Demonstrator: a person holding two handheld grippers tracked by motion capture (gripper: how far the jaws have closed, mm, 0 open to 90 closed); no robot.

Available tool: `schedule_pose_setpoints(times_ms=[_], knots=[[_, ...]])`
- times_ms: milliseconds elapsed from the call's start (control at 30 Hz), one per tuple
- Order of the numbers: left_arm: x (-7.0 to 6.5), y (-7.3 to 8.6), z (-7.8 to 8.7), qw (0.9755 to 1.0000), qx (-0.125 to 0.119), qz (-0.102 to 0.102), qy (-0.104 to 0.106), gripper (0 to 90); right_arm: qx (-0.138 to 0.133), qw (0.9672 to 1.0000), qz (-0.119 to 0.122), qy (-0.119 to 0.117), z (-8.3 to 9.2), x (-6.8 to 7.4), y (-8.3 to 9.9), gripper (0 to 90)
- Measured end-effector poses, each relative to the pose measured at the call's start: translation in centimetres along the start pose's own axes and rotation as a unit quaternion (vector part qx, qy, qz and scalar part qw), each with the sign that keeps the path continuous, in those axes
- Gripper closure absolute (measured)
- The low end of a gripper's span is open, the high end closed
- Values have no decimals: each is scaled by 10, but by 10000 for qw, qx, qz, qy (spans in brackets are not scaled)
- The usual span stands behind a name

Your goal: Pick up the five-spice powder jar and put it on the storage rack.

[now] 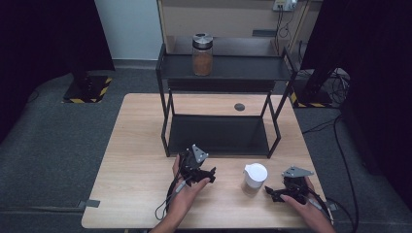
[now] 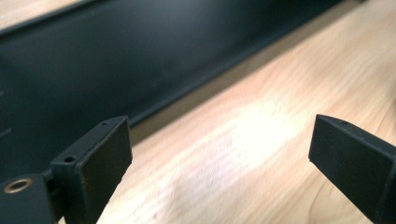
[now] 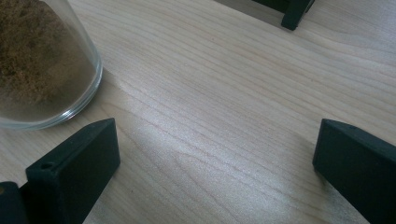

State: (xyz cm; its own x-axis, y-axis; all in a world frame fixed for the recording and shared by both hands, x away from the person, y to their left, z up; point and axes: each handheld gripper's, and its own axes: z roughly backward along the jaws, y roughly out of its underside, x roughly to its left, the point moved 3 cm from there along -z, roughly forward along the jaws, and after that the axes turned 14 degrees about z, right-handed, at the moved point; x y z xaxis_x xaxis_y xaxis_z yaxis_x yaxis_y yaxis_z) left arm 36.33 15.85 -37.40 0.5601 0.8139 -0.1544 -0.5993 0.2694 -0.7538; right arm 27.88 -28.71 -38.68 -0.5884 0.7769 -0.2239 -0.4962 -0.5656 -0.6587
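Left gripper (image 1: 210, 175): jaws released, nothing between.
Right gripper (image 1: 268, 192): jaws released, beside white-lidded jar (image 1: 254, 179).
Risk: may tip jar (careless sideways nudge).

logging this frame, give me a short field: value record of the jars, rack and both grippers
table: light wood table
rack: black two-shelf rack at the table's far half
jar on rack: metal-lidded jar of brown powder, upright on the top shelf
jar on table: white-lidded jar, upright, between the grippers
left gripper: left gripper open, nothing between its jaws, near the rack's lower shelf
right gripper: right gripper open, empty, beside the white-lidded jar, not touching
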Motion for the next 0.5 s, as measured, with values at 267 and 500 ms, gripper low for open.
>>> schedule_pose_setpoints(times_ms=[267, 500], knots=[[16, 25, 20, 9997, 201, -121, -6, 52, 1, 10000, -4, 4, 0, 0, 0, 14], [43, 39, 41, 9995, 188, 163, -198, 51, 5, 10000, -18, 13, 0, 1, 0, 14]])
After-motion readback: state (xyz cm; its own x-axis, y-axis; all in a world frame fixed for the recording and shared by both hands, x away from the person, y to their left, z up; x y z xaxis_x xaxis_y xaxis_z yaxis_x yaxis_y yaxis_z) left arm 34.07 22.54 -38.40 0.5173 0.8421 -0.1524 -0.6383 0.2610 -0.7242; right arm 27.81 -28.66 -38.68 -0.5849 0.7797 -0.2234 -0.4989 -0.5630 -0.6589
